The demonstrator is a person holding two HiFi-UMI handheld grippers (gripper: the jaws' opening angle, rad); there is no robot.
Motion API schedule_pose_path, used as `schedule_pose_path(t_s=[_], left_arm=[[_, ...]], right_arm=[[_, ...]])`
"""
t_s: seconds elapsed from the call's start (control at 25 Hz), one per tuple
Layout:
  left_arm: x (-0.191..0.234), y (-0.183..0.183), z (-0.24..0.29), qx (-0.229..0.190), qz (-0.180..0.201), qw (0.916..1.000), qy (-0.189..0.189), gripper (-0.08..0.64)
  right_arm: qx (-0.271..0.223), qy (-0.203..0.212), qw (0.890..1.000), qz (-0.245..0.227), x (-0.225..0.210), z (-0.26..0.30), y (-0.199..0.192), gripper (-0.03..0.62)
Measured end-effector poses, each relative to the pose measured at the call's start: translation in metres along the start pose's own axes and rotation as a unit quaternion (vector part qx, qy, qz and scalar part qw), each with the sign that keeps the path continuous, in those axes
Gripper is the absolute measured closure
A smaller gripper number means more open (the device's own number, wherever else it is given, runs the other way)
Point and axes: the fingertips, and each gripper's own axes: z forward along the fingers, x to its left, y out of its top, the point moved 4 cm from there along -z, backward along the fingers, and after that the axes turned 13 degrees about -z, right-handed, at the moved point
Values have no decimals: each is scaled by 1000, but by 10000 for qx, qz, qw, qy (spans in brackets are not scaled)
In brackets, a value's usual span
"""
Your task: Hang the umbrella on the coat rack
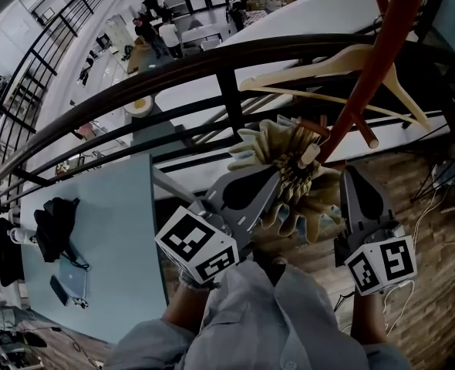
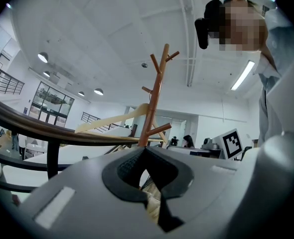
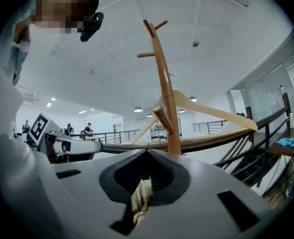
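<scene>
A folded beige umbrella (image 1: 288,169) hangs between my two grippers in the head view, just below a peg of the brown coat rack (image 1: 374,60). My left gripper (image 1: 276,176) is shut on the umbrella's left side, and its beige fabric (image 2: 152,205) shows between the jaws in the left gripper view. My right gripper (image 1: 345,173) is shut on the right side, with a beige bunch (image 3: 139,198) pinched in its pads. The coat rack pole (image 2: 154,96) (image 3: 165,88) rises straight ahead of both grippers (image 2: 145,156) (image 3: 147,156). The umbrella's handle is hidden.
A pale wooden hanger (image 1: 343,72) (image 2: 112,119) (image 3: 214,112) hangs on the rack. A dark curved railing (image 1: 173,72) runs behind it, with a lower floor and a long table (image 1: 104,230) far below. Wooden floor (image 1: 436,230) lies to the right.
</scene>
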Motion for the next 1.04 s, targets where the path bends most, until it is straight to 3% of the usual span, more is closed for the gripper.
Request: schedule_pose_path(t_s=[1.04], left_arm=[[0, 1, 8, 74, -37, 9999, -87, 556]], right_arm=[[140, -5, 9999, 22, 2, 4, -3, 591]])
